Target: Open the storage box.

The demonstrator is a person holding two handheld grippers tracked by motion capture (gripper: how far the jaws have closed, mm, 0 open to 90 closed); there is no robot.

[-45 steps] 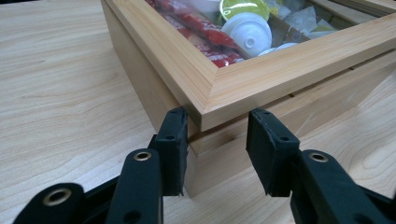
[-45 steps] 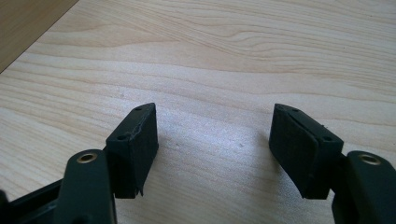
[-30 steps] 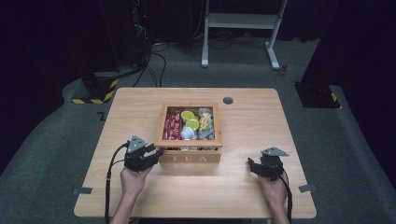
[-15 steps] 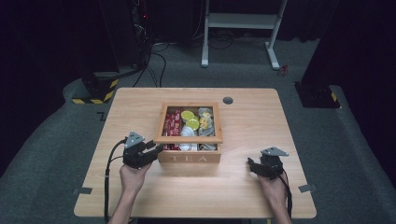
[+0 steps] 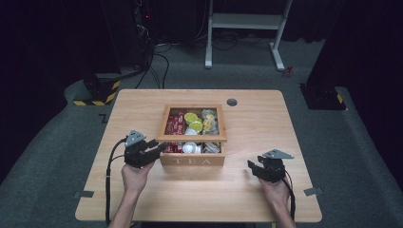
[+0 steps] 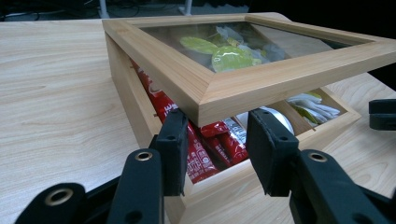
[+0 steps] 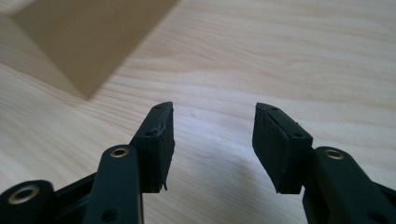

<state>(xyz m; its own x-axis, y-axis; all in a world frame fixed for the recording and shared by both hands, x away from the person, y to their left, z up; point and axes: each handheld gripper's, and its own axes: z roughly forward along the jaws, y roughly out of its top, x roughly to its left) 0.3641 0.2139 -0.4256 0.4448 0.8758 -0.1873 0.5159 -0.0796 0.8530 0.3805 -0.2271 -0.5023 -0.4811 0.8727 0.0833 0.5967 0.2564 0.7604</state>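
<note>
Wooden box (image 5: 192, 160) lettered "TEA" on its front wall, standing mid-table (image 5: 256, 199), with its glass-paned lid (image 6: 261, 74) raised at the near corner, which sits between the closed-down jaws of the left gripper (image 6: 215, 140). The box holds red sachets (image 6: 205, 149), yellow-green packets (image 5: 194, 118) and white pods (image 5: 190, 147) in its compartments. The right gripper (image 7: 212, 144) rests on the table well right of the box, its jaws, which have just been closing, parted over bare wood and holding nothing.
</note>
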